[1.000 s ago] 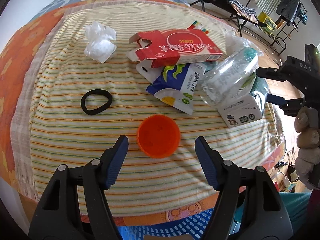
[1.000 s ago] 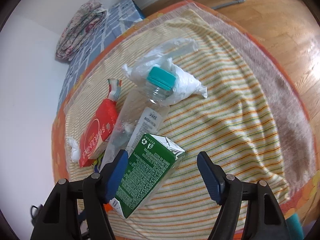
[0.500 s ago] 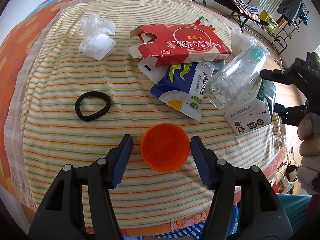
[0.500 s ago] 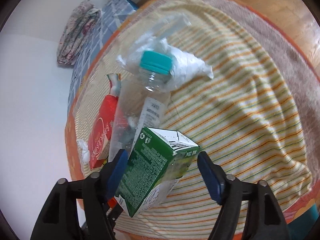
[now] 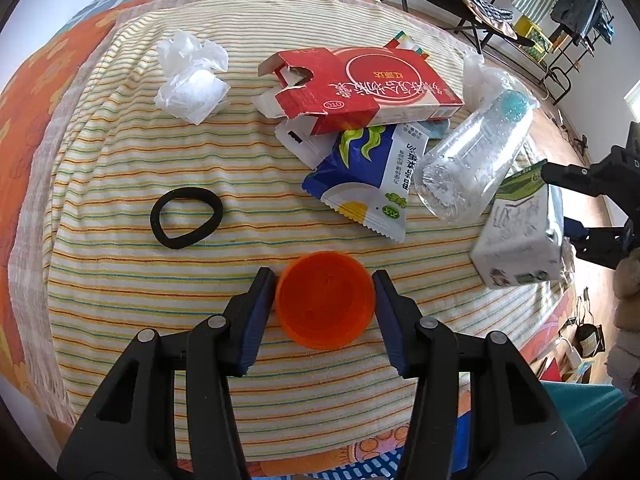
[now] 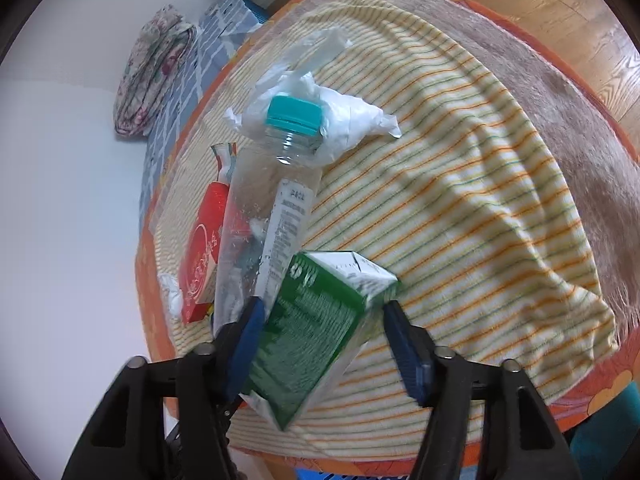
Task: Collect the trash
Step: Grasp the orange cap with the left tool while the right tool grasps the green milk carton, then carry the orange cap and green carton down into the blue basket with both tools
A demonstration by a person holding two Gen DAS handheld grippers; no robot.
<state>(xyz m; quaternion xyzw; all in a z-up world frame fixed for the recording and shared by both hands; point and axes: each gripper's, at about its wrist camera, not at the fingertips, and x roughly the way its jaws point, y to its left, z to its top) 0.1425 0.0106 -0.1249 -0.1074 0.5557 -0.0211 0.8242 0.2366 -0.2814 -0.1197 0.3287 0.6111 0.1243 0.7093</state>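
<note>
My left gripper (image 5: 325, 312) is shut on an orange cup (image 5: 325, 300) lying on the striped cloth (image 5: 120, 280), a blue pad against each side. My right gripper (image 6: 322, 344) is shut on a green and white carton (image 6: 316, 320), which is tilted; the carton also shows in the left wrist view (image 5: 520, 236) at the right, between the right gripper's fingers. A clear bottle (image 5: 476, 152) with a teal cap (image 6: 294, 116) lies beside the carton. A red box (image 5: 360, 88), a blue snack wrapper (image 5: 368, 176), crumpled tissue (image 5: 190, 76) and a black hair tie (image 5: 186, 218) lie farther off.
A crumpled clear plastic bag (image 6: 340, 120) lies under the bottle's neck. The cloth covers a bed with an orange sheet (image 5: 24, 92). Wooden floor (image 6: 560, 20) lies beyond the bed edge. Chairs and a drying rack (image 5: 560, 12) stand at the far right.
My left gripper moved forward and closed on the orange cup. My right gripper closed on the green carton and tipped it up off the cloth.
</note>
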